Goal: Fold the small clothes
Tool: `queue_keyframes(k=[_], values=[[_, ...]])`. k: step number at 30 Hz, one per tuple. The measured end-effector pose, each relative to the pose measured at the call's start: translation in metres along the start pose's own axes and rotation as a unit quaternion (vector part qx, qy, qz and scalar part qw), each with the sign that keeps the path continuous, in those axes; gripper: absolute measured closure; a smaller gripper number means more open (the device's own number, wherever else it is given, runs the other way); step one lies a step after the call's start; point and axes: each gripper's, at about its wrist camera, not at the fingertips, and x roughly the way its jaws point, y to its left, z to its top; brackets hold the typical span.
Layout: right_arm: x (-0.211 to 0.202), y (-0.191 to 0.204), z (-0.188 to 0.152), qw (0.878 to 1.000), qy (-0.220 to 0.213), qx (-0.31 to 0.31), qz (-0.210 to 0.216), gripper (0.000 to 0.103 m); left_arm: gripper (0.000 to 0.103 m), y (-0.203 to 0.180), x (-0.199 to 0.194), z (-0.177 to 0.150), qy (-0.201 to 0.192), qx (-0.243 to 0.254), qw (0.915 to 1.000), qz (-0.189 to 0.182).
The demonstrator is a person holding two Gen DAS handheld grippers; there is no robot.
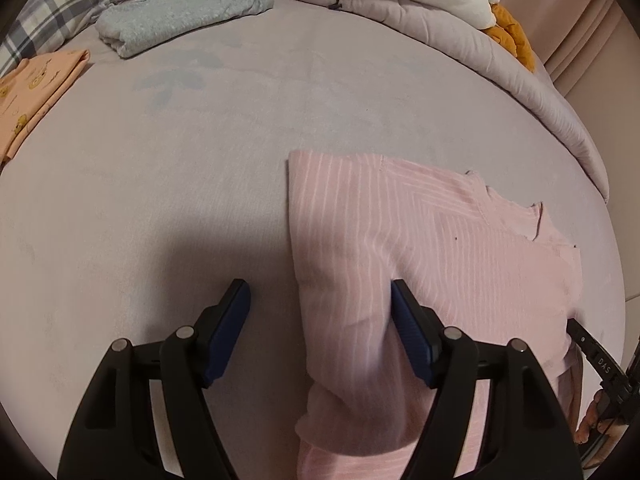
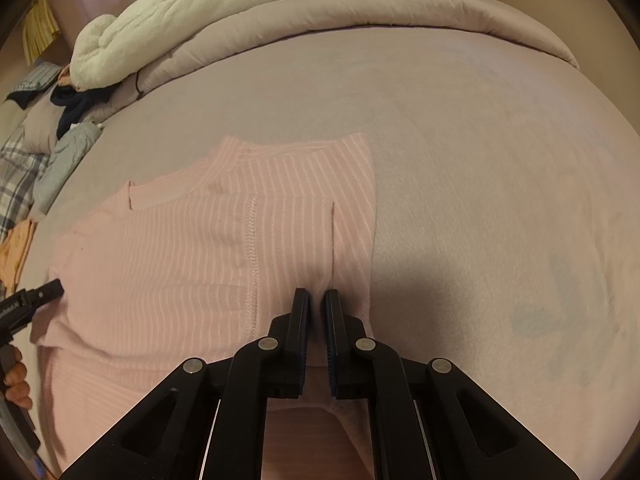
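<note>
pink striped top (image 2: 192, 248) flat on bed (image 2: 480, 160); left tongs (image 1: 320, 304) spread wide, right tongs (image 2: 317, 304) pinching its edge.

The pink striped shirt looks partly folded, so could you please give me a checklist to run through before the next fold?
1. Left hand-held gripper open over the pink striped shirt's left edge: ok.
2. Cloth between its fingers: cannot tell.
3. Right hand-held gripper nearly shut at the shirt's near right edge: ok; whether it pinches cloth: cannot tell.
4. Both side flaps folded inward, edges straight: ok.
5. Shirt lying flat on the bed sheet: ok.
6. Folded grey garment and orange garment lie apart from the shirt: ok.
</note>
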Motion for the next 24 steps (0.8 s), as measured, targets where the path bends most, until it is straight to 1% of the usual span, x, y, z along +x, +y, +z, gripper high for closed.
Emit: queue_keyframes(k=[4, 9, 16, 17, 19, 20, 21, 22, 24], values=[[0.0, 0.001, 0.0, 1.0, -0.001, 0.0, -0.002, 0.097, 0.03, -0.002, -0.004, -0.007, 0.003, -0.002, 1.0, -0.002], [0.0, 0.005, 0.0, 1.0, -0.007, -0.006, -0.015, 0.097, 0.03, 0.001, -0.016, -0.031, 0.001, 0.008, 1.0, -0.003], [-0.008, 0.006, 0.001, 1.0, -0.008, -0.014, -0.016, 0.096, 0.03, 0.009, -0.044, -0.058, 0.012, -0.01, 0.9994, -0.031], [-0.01, 0.008, 0.0, 1.0, -0.007, -0.015, -0.016, 0.092, 0.03, 0.011, -0.05, -0.062, 0.012, -0.015, 0.9992, -0.035], [-0.021, 0.006, -0.004, 1.0, -0.006, -0.015, -0.016, 0.079, 0.025, 0.014, -0.064, -0.07, 0.005, -0.024, 0.9987, -0.045], [-0.026, 0.006, -0.007, 1.0, -0.006, -0.015, -0.019, 0.06, 0.021, 0.014, -0.07, -0.074, 0.002, -0.025, 0.9984, -0.05], [-0.036, 0.004, -0.01, 1.0, -0.013, -0.016, -0.021, 0.045, 0.018, 0.016, -0.077, -0.08, -0.001, -0.026, 0.9981, -0.056], [-0.043, 0.003, -0.013, 0.999, -0.022, -0.018, -0.019, 0.041, 0.018, 0.016, -0.081, -0.084, -0.003, -0.026, 0.9978, -0.06], [-0.061, -0.001, -0.021, 0.999, -0.037, -0.022, -0.005, 0.039, 0.017, 0.017, -0.09, -0.094, -0.005, -0.026, 0.9975, -0.066]])
